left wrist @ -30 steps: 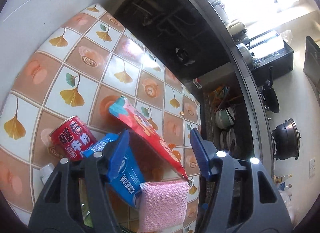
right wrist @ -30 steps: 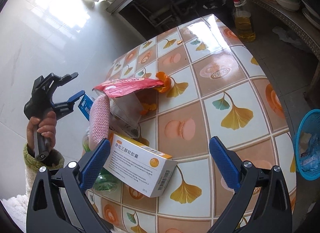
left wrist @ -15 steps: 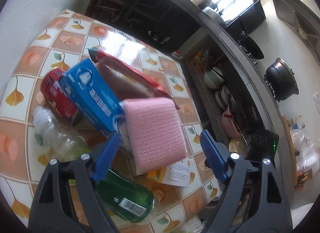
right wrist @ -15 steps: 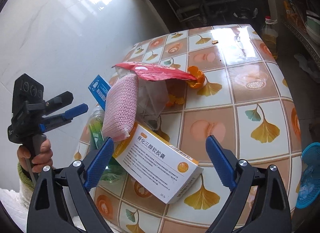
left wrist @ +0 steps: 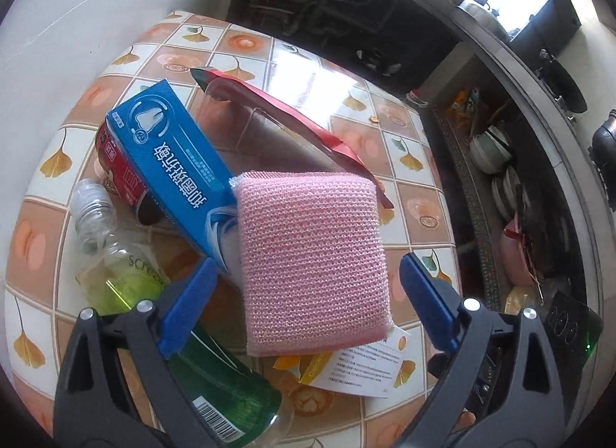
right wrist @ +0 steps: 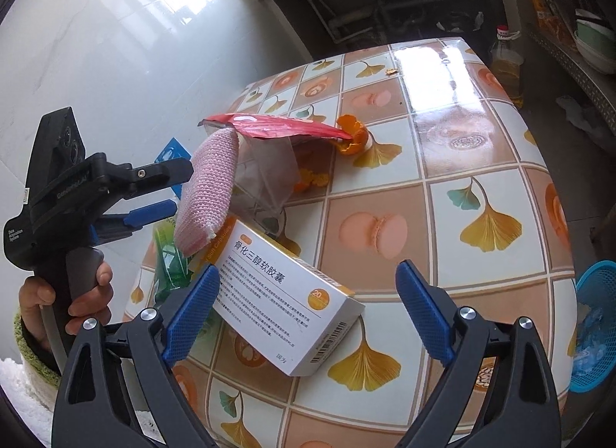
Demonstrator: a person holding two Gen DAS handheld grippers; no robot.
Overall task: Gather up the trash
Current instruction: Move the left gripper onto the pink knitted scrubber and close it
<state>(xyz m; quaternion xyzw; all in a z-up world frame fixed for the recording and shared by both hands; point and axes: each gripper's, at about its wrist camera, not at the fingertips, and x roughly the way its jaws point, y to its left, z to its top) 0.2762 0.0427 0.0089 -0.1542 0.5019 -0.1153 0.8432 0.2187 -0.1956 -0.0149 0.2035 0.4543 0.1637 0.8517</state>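
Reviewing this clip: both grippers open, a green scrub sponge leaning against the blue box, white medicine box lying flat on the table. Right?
Not quite: the scrub sponge is pink, as the left wrist view shows. It leans against the blue box.

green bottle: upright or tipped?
Tipped. The green bottle lies on its side on the table, barcode label up, partly under the pink sponge.

Both tongs are black plastic with blue textured pads, silver screws, plus a fuzzy green sleeve cuff.
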